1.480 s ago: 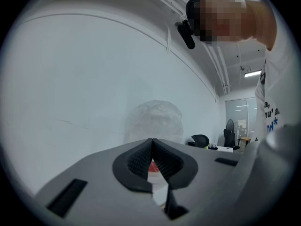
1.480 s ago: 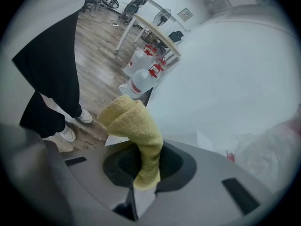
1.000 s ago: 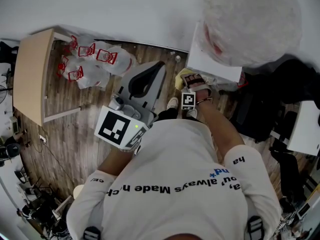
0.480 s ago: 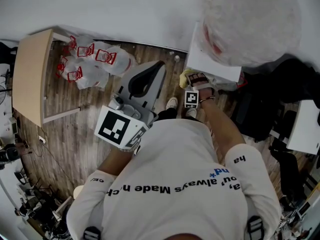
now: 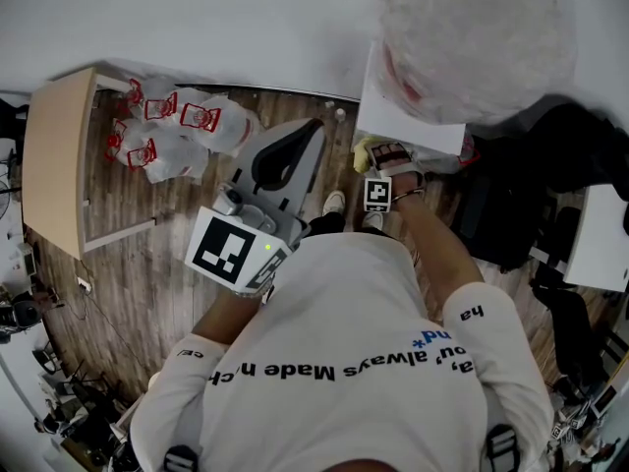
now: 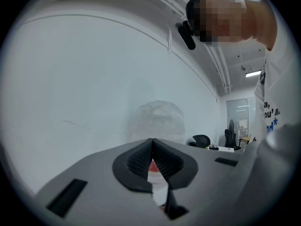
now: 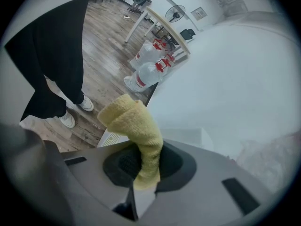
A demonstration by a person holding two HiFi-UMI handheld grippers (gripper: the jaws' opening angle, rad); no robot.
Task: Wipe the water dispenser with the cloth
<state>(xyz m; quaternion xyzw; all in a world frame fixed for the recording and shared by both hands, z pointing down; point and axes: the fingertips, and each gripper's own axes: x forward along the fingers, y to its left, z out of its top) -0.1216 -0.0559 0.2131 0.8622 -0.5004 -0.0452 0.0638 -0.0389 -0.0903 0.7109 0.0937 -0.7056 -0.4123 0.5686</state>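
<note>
The water dispenser (image 5: 405,118) was seen in the upper right of the head view, a white body against the wall with a big pale bottle (image 5: 472,32) on top. The yellow cloth (image 5: 363,149) was placed just beside the dispenser's near edge. Contact with the white surface could not be confirmed, since the angle was steep and the spot small.

In the right gripper view the cloth (image 7: 136,126) was found pinched between the jaws of the right gripper (image 7: 145,168). Its bunched end stuck out ahead of them, likely so that fabric and not plastic would meet the surface. The wipe was judged to be at or near its start.

The left gripper (image 5: 295,150) was held left of the dispenser, above the wooden floor (image 5: 197,214), probably parked out of the way. In its own view the jaws of the left gripper (image 6: 153,150) were pressed together on nothing.

Further out, water jugs with red labels (image 5: 177,126) were noted on the floor at upper left, beside a light wooden table (image 5: 54,155).
</note>
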